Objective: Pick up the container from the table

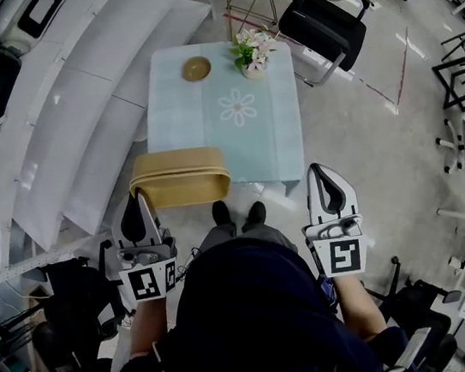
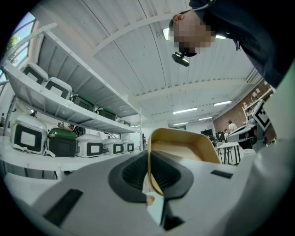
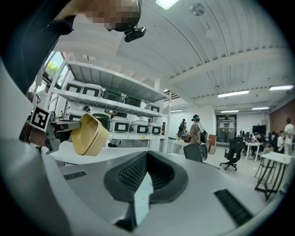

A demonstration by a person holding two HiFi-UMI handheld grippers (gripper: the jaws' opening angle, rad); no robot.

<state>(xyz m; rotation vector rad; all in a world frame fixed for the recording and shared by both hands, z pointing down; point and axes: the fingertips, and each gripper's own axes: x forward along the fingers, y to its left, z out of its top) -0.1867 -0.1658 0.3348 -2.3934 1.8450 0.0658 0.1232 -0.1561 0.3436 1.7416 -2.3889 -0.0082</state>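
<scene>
Tan container (image 1: 179, 178) is up off the table (image 1: 199, 134), hanging by the near left corner, and the left gripper (image 1: 139, 202) is clamped on its rim with the thin wall pinched between the pads. Right gripper (image 1: 326, 177) has its jaws together on nothing and sits off the table's near right corner, well apart from the container. Far end of the pale blue tabletop has a flower pot (image 1: 251, 51) and a small brown disc (image 1: 196, 69).

Fig. Surface finishes at your table.
Your container (image 1: 179, 177) looks like smooth, matt plastic; the table (image 1: 284, 151) wears a matt cloth (image 1: 183, 114); your left gripper (image 1: 140, 201) shows matt plastic with ribbed black pads (image 2: 131, 173).
</scene>
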